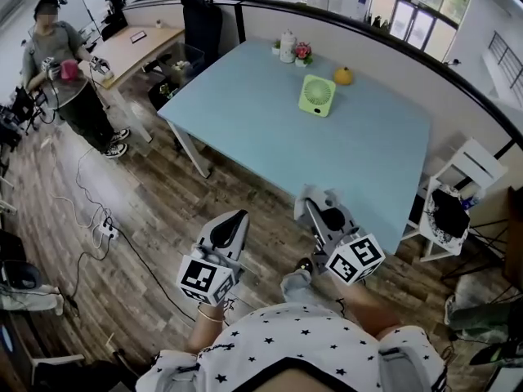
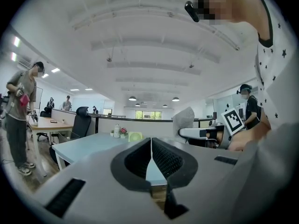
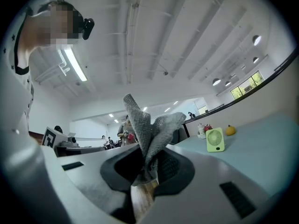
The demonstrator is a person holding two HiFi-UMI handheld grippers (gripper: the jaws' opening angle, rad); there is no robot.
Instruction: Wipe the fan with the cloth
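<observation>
**Cloth in hand, fan not yet reached**

- Fan (image 1: 317,95): small, pale green, on the far half of the table (image 1: 245,129), grille facing the person. Upright in the right gripper view; how firm its foot is I cannot tell at this range.
- Beside it: an orange thing (image 1: 343,76) just to its right. A white bottle (image 1: 287,46) and a flower pot (image 1: 303,52) sit further back, at the far edge.
- Cloth (image 3: 149,129): grey mesh, clamped in the right gripper (image 3: 148,164). It is pinched low, with a bunched fold standing up past the jaw tips.
- Left gripper (image 2: 151,153): jaws together, pads meeting at the tips, nothing between them.
- Both grippers are held low by the person's body, off the table's near edge and well apart from the fan.
- A second person (image 1: 61,64) stands at a desk far left, out of the way.

Judgement: this is the approach, and no wiping has begun.

To do it well:
- Bring the right gripper over the table and lead with the loose fold, so cloth meets the grille and the hard jaw tips do not.
- The fan looks light and may slide or tip backward under a push. Open the left gripper and steady the fan's side or top before pressing.
- Use short strokes across the face, then the rim.
- Approach from the left to stay clear of the orange thing.
</observation>
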